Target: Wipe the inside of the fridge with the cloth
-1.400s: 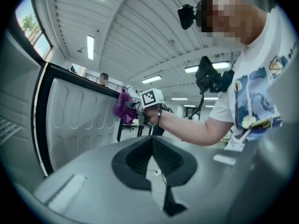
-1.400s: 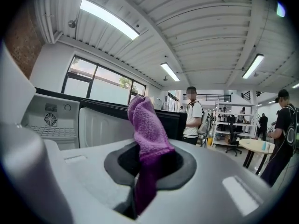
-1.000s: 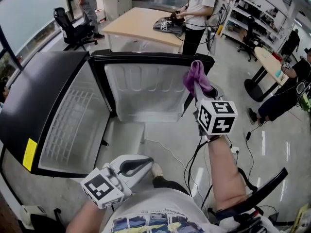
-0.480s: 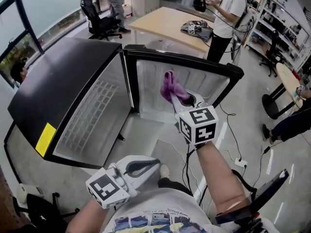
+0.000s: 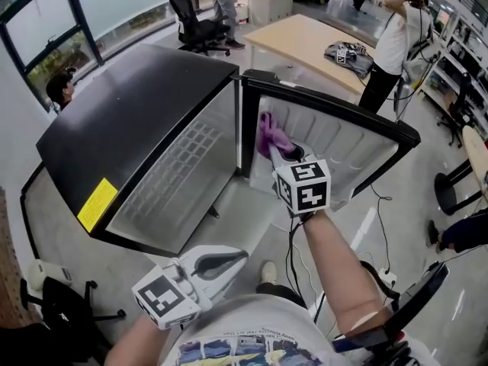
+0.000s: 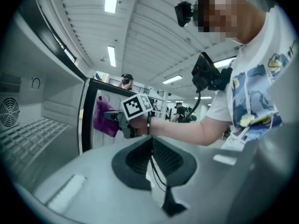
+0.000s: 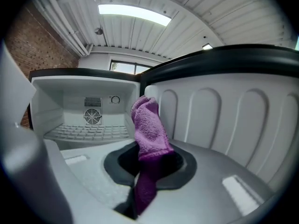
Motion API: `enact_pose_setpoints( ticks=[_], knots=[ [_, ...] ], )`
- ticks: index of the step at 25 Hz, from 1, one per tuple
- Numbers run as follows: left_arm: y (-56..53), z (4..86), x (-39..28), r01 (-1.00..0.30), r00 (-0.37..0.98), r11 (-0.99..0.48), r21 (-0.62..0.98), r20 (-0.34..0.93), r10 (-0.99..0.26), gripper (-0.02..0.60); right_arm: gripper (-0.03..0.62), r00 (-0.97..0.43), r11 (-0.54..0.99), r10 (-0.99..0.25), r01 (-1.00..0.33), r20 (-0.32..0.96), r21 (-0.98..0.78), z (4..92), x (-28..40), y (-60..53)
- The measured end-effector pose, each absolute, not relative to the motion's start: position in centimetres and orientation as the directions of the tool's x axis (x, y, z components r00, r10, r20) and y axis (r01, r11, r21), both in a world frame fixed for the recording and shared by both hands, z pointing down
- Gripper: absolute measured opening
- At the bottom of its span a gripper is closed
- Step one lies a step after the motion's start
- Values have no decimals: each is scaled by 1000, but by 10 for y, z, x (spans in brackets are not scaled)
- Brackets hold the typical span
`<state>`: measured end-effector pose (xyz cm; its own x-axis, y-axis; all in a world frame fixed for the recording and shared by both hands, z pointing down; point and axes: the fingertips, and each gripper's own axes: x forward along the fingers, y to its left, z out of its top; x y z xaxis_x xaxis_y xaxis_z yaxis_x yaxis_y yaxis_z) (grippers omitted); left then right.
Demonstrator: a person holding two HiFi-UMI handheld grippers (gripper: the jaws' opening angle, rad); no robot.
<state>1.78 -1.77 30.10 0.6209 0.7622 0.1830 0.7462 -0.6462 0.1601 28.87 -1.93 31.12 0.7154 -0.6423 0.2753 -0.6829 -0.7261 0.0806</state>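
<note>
A black fridge [image 5: 130, 105] stands with its door [image 5: 347, 139] swung open to the right, showing a white interior with a wire shelf [image 5: 174, 166]. My right gripper [image 5: 278, 149] is shut on a purple cloth [image 5: 269, 134], held up by the hinge edge between the interior and the door liner. In the right gripper view the cloth [image 7: 148, 129] stands out of the jaws, with the fridge's back wall and fan [image 7: 92, 116] to the left and the ribbed door liner [image 7: 224, 120] to the right. My left gripper [image 5: 232, 259] hangs low near my body, shut and holding nothing.
A wooden table [image 5: 305, 40] with a grey bundle [image 5: 349, 56] stands behind the fridge, and a person [image 5: 396, 33] is beside it. An office chair [image 5: 191, 14] is at the back. Cables [image 5: 375, 212] trail over the floor right of the door.
My right gripper has carried the cloth leftward from the door's outer end to the hinge side by the fridge opening. The left gripper has stayed in place.
</note>
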Motion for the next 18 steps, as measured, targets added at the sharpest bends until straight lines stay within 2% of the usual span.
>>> enact_pose_setpoints(
  ticks=[18],
  knots=[
    [18,300,26,815,535,-560,149,178,826,6,51,831,-841,-483,-528,277,117,317,301,73]
  ],
)
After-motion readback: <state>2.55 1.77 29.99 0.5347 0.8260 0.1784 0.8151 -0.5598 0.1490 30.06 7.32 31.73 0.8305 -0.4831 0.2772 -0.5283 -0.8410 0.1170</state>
